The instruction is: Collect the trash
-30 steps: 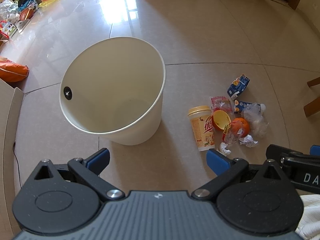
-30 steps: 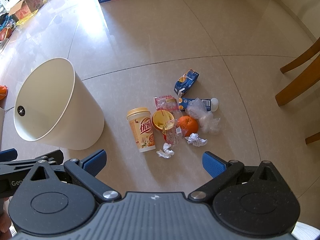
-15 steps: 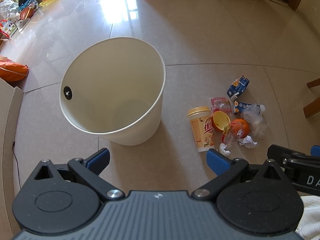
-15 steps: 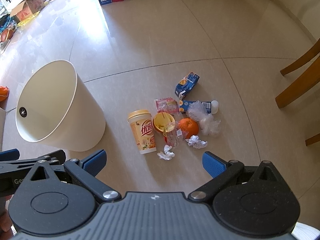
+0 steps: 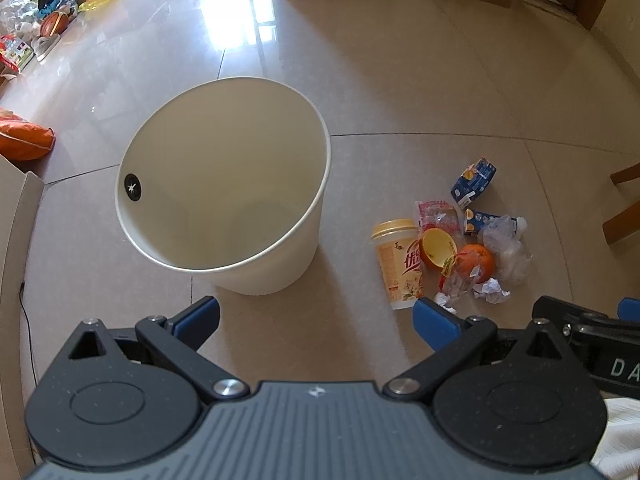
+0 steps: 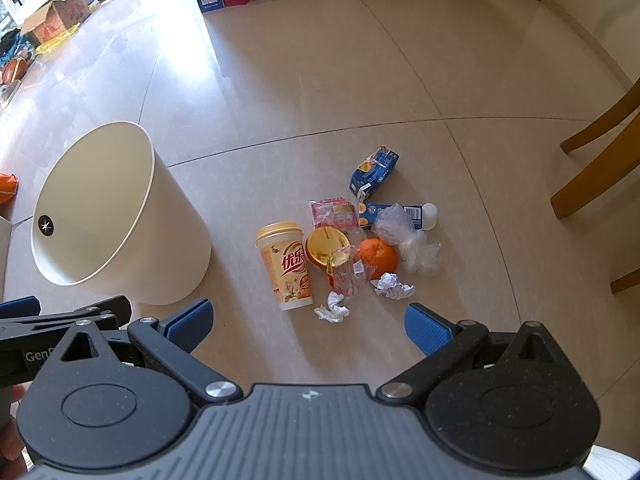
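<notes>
Bin (image 6: 120,216) left of cup (image 6: 285,266) (orange (image 6: 378,258) further right)

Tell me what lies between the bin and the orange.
The upright yellow cup beside the bin, then an orange bowl-shaped lid touching the orange; clearest in the right wrist view.

It looks like a home: a glossy tiled floor (image 6: 320,80), wooden chair legs (image 6: 592,168) at one side, and cardboard boxes (image 6: 60,16) (some open) stored along the far wall.

L gripper (image 5: 316,316) & R gripper (image 6: 307,320) both held side by side, fingers (image 6: 426,328) spread wide.
</notes>
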Demonstrator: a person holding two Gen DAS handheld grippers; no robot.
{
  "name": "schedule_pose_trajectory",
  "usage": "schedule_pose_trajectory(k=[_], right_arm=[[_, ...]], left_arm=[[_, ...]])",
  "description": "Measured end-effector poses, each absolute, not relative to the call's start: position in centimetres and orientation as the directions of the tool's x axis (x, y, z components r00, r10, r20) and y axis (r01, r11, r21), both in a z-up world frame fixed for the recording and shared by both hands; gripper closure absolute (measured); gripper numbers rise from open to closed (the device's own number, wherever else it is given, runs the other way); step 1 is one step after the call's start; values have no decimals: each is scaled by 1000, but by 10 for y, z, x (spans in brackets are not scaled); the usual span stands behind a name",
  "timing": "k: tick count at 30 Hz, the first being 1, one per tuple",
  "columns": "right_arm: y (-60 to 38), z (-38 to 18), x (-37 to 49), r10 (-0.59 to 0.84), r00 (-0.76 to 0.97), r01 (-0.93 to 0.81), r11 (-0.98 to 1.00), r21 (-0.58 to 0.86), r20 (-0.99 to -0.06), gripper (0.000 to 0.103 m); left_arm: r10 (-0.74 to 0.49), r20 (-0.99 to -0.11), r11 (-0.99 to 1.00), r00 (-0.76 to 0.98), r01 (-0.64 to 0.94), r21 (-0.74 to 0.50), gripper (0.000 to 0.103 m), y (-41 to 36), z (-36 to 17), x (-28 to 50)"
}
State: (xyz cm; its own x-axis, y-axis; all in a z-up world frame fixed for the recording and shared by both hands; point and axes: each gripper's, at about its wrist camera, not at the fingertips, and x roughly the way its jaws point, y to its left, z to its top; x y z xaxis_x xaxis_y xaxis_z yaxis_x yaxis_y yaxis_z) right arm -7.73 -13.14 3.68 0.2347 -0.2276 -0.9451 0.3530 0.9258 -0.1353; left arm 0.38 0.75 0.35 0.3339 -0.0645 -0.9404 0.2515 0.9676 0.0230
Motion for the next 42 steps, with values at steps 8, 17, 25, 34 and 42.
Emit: schedule_pose_trajectory(k=[8,17,25,34,42], right_arm=[[-131,38,-81,-227,249,353,927,-130,-942,0],[-133,35,-81,-237,256,355,925,-137,-937,0],[-133,32,-81,-233,263,346,929,-134,-936,0],[-137,27,-80,-217,282,338,934,-115,-934,0],[-139,26,-73,-175,320,315,947,-70,-931,0]], left_arm=[[-94,-941,973,324,229,-18,1,12,2,7],[-83,-939,974,333,227,-6,1,13,-5,9],[-82,-932,972,352,234,3,1,11,-9,9],[-90,-923,973,375,230,-1,1,19,-8,15],[-93,-920,972,381,234,-1,1,21,-3,19]])
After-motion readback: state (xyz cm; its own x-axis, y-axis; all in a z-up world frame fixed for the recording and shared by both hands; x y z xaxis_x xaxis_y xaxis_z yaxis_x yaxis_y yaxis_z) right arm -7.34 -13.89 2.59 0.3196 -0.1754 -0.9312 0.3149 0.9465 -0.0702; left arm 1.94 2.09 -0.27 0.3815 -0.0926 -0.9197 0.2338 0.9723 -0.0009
